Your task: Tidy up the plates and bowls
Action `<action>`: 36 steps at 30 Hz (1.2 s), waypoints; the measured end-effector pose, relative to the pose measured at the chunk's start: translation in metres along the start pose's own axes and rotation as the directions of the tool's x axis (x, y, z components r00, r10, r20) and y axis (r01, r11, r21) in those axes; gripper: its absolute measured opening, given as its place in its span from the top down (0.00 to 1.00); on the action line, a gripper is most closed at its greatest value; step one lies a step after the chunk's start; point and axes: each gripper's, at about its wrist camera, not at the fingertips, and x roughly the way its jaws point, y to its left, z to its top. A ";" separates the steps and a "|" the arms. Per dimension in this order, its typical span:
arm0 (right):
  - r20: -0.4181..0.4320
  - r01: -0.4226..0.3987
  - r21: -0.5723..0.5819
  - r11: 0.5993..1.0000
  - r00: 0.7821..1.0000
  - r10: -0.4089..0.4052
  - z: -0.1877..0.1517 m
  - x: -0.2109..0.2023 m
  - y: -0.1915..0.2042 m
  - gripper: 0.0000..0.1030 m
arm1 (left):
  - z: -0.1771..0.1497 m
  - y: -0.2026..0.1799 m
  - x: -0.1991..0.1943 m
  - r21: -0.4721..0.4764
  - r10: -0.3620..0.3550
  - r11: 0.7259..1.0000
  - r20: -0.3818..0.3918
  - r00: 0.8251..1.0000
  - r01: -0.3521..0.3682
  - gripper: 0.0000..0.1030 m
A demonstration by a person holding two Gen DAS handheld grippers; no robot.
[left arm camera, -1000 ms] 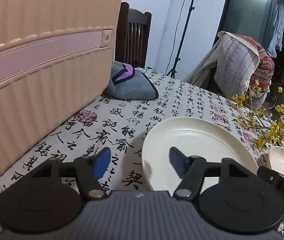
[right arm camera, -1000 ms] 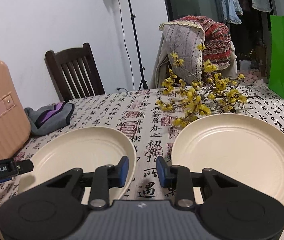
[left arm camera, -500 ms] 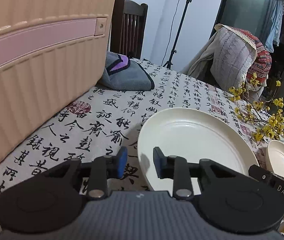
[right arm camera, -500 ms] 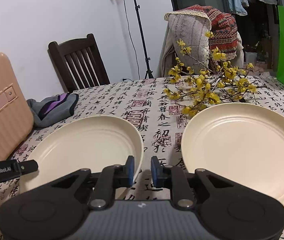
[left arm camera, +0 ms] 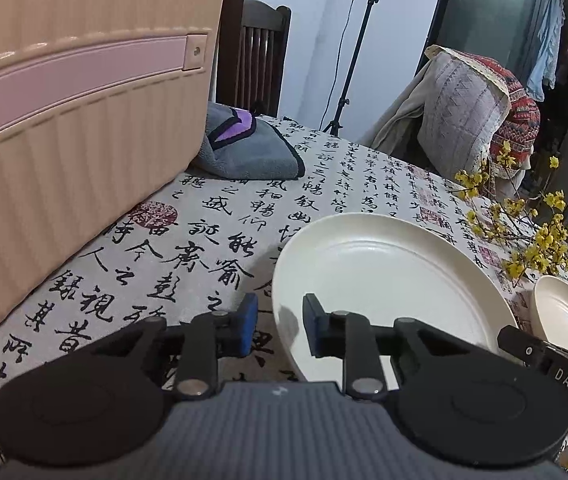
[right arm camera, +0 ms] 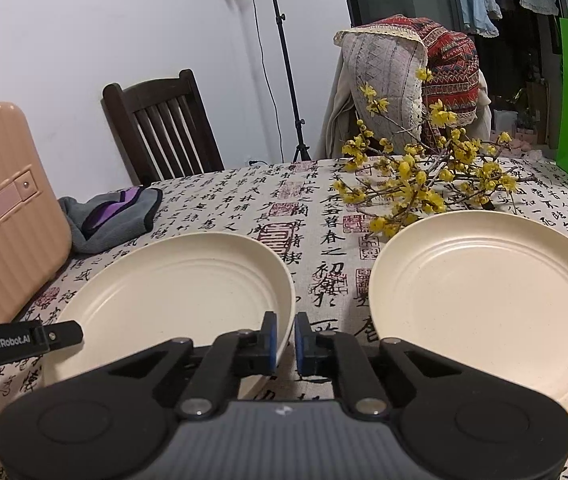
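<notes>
Calligraphy-print tablecloth (right arm camera: 284, 200) carries two cream plates, with a gripper at each rim of the left one.

Taking the left plate (right arm camera: 172, 292) as landmark: the right plate (right arm camera: 492, 304) lies just beside it on the right, yellow blossom twigs (right arm camera: 416, 176) lie beyond the gap between them, and a pink suitcase (left arm camera: 76, 112) stands to its left. The left gripper (left arm camera: 280, 330) straddles the plate's left rim, jaws closing, pads not visibly pressing. The right gripper (right arm camera: 283, 344) has clamped shut on its right rim.
</notes>
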 end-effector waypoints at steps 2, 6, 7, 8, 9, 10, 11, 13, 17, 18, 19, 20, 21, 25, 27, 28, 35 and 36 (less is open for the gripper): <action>0.001 0.001 -0.001 1.000 1.000 -0.001 0.000 0.000 0.000 0.92 | 0.000 -0.001 0.000 0.003 -0.001 1.000 0.001 1.000 0.001 0.76; 0.001 0.002 -0.003 1.000 1.000 -0.002 0.000 0.000 0.001 0.92 | -0.001 0.000 0.000 0.003 -0.004 1.000 0.001 1.000 0.004 0.76; 0.002 0.002 -0.004 1.000 1.000 -0.002 0.000 0.000 0.001 0.92 | -0.001 -0.001 0.000 0.004 -0.003 1.000 0.001 1.000 0.003 0.76; 0.002 0.003 -0.005 1.000 1.000 -0.003 -0.001 0.000 0.001 0.92 | -0.001 -0.001 0.000 0.004 -0.003 1.000 0.001 1.000 0.003 0.76; 0.002 0.003 -0.006 1.000 1.000 -0.003 0.000 0.000 0.001 0.92 | -0.001 -0.001 0.000 0.004 -0.003 1.000 0.000 1.000 0.003 0.76; 0.003 0.003 -0.006 1.000 1.000 -0.003 -0.001 0.000 0.001 0.92 | -0.001 -0.001 0.000 0.004 -0.004 1.000 0.000 1.000 0.004 0.76; 0.003 0.003 -0.007 1.000 1.000 -0.003 -0.001 0.000 0.001 0.92 | -0.001 -0.001 0.000 0.005 -0.003 1.000 0.000 1.000 0.003 0.76; 0.003 0.003 -0.007 1.000 1.000 -0.003 -0.001 0.000 0.001 0.92 | -0.001 -0.001 0.000 0.008 -0.003 1.000 0.001 1.000 0.003 0.76; 0.005 0.006 -0.012 1.000 1.000 -0.006 -0.001 0.000 0.002 0.92 | -0.001 -0.001 0.000 0.010 -0.004 1.000 0.002 1.000 0.004 0.77; 0.005 0.006 -0.014 1.000 1.000 -0.006 -0.001 0.000 0.002 0.92 | -0.001 -0.001 0.000 0.010 -0.004 1.000 0.002 1.000 0.004 0.77; 0.006 0.006 -0.015 1.000 1.000 -0.006 -0.001 0.000 0.002 0.92 | -0.001 -0.001 0.000 0.010 -0.005 1.000 0.002 1.000 0.005 0.78; 0.006 0.007 -0.016 1.000 1.000 -0.007 -0.001 0.000 0.002 0.92 | -0.001 -0.001 0.000 0.010 -0.005 1.000 0.002 1.000 0.005 0.79; 0.007 0.007 -0.018 1.000 1.000 -0.007 -0.001 0.000 0.002 0.92 | -0.001 -0.002 0.000 0.013 -0.006 1.000 0.002 1.000 0.006 0.80; 0.008 0.008 -0.023 1.000 1.000 -0.008 -0.002 0.000 0.003 0.92 | 0.000 -0.003 0.000 0.024 -0.007 1.000 0.006 1.000 0.006 0.82; 0.009 0.008 -0.023 1.000 1.000 -0.008 -0.002 0.000 0.003 0.92 | 0.000 -0.003 0.000 0.025 -0.006 1.000 0.006 1.000 0.006 0.82; 0.009 0.008 -0.023 1.000 1.000 -0.008 -0.002 0.000 0.003 0.92 | 0.000 -0.003 0.000 0.024 -0.006 1.000 0.006 1.000 0.006 0.83; 0.010 0.009 -0.031 0.999 1.000 -0.009 -0.002 -0.001 0.004 0.91 | 0.000 -0.002 -0.001 0.023 -0.002 1.000 0.009 1.000 0.001 0.84; 0.010 0.008 -0.031 0.999 1.000 -0.008 -0.003 -0.001 0.004 0.91 | 0.000 -0.002 -0.001 0.024 -0.001 1.000 0.009 1.000 0.001 0.84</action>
